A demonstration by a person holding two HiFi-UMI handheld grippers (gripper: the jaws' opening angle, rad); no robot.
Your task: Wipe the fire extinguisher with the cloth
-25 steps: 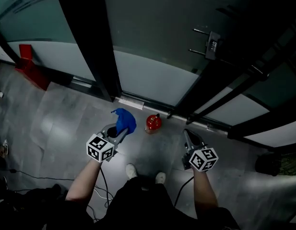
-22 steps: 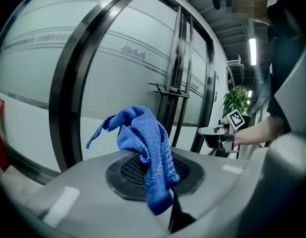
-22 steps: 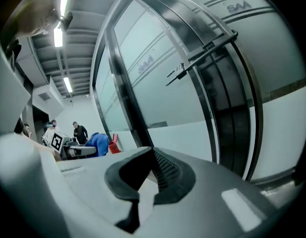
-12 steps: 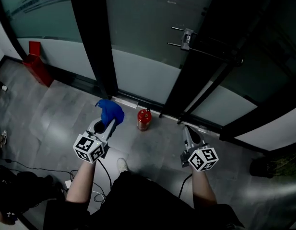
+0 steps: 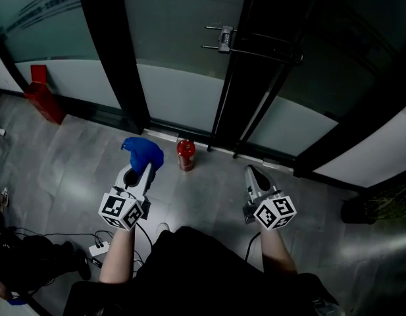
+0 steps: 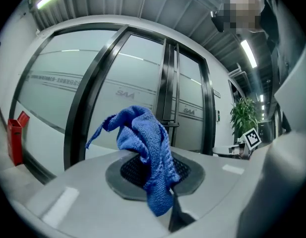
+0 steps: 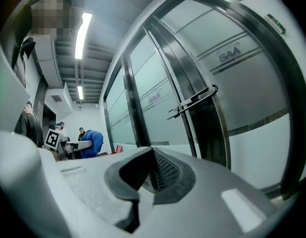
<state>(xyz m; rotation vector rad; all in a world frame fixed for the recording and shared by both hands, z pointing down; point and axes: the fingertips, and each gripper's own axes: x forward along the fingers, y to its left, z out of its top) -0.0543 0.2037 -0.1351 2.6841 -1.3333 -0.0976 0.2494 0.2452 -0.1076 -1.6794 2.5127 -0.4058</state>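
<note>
Blue cloth (image 5: 143, 153) pinched in the left gripper (image 5: 145, 168), with the extinguisher (image 5: 185, 154) not yet touched.

The left jaws are closed on a fold of the cloth, which bunches above the pads and droops over them. The right gripper (image 5: 250, 171) has its jaws together with nothing between them. The red extinguisher stands upright on the grey floor (image 5: 209, 199) just in front of the glass door (image 5: 179, 94), ahead of both grippers and nearer the left one. The cloth is held clear of it. The cloth looks soft and light and should wrap round a curve easily. The extinguisher is probably heavy and rigid, with a smooth painted shell that jaws would slip on. The valve and handle at the top seem the best place to steady it, since a sideways wipe high up could tip it.
</note>
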